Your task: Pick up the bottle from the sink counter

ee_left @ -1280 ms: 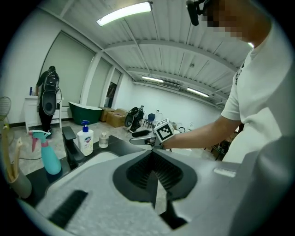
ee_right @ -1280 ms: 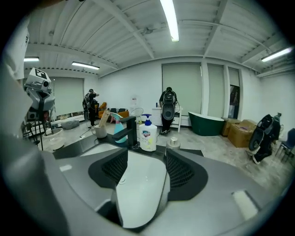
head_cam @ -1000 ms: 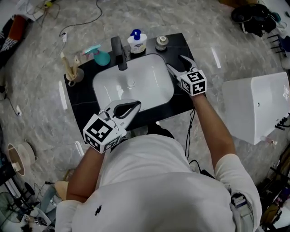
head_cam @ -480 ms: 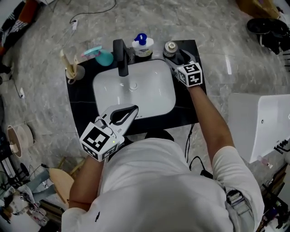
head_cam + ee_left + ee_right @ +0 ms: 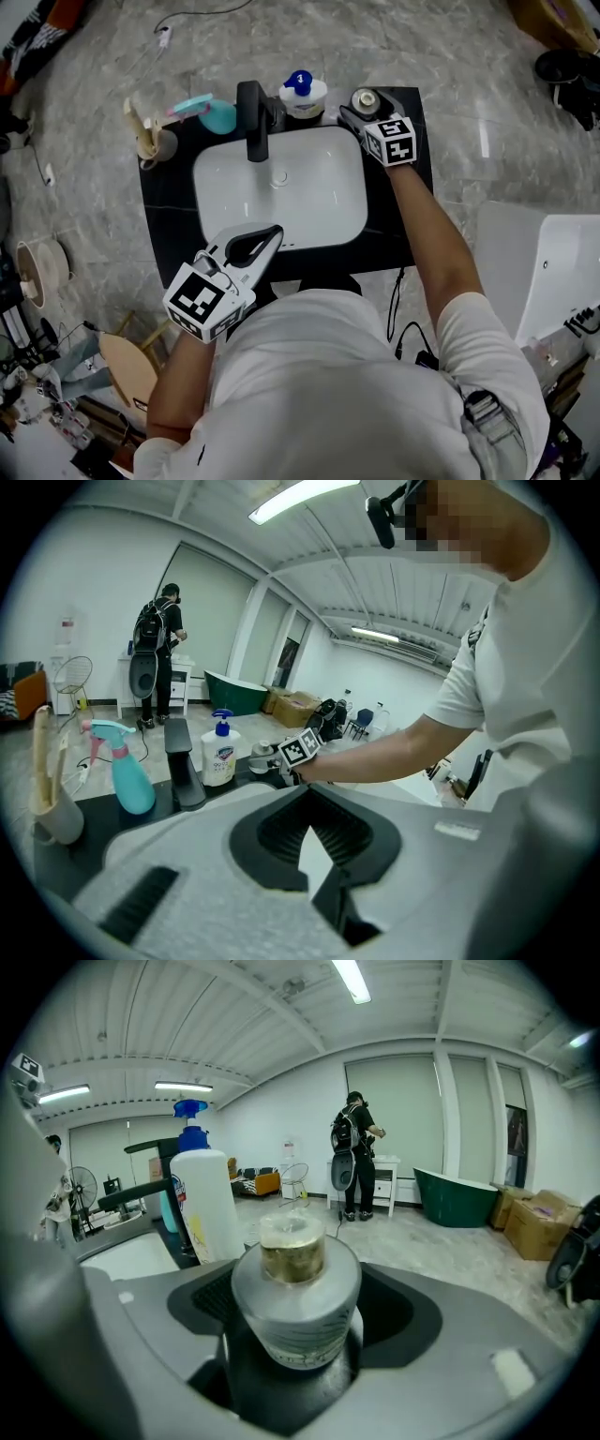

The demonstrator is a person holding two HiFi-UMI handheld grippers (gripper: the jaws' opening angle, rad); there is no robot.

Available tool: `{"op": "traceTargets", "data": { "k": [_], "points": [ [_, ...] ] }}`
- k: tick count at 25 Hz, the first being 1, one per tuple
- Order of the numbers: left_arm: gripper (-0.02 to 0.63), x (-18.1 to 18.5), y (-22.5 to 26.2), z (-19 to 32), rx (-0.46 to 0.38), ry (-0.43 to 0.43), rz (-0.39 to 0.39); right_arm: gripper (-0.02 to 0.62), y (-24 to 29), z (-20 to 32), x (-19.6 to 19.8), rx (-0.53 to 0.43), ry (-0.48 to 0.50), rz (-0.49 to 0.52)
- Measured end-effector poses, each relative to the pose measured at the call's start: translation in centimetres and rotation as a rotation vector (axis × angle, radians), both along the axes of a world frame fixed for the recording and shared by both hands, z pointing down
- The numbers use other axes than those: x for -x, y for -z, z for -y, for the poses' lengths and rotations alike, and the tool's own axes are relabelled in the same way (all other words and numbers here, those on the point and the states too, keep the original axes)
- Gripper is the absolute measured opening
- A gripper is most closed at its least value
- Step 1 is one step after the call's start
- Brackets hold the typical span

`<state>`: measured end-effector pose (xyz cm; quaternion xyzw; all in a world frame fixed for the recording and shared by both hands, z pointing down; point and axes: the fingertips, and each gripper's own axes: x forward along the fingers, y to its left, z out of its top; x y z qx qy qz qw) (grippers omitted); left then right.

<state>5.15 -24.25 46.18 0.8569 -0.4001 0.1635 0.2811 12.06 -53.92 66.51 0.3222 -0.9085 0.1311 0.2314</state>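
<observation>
Right gripper (image 5: 359,111): jaws just spread wide, squat grey plastic bottle (image 5: 295,1307) standing between them, ungripped. Centre it, close squarely on its body. Left gripper (image 5: 255,246): closed, empty.

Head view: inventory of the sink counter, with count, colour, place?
counter: 1, black, around the sink
sink: 1, white, set in counter
tap: 1, black, behind sink
soap bottle: 1, white with blue pump, right of tap
small bottle: 1, clear with brownish top, back right corner, between right claw's jaws
spray bottle: 1, teal with pink trigger, left of tap
cup: 1, beige, back left corner
left claw: 1, white, shut, empty, over counter's front edge
right claw: 1, white, open, jaws just been opening, around small bottle
</observation>
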Motion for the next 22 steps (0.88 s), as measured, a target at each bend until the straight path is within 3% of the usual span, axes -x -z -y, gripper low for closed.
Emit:
{"op": "traceTargets", "data": {
  "k": [22],
  "points": [
    [0.006, 1.0, -0.8, -0.3, 0.019, 0.014, 0.0, 0.356, -1.1, 0.7, 1.1, -0.013, 0.033, -0.046]
  ]
}}
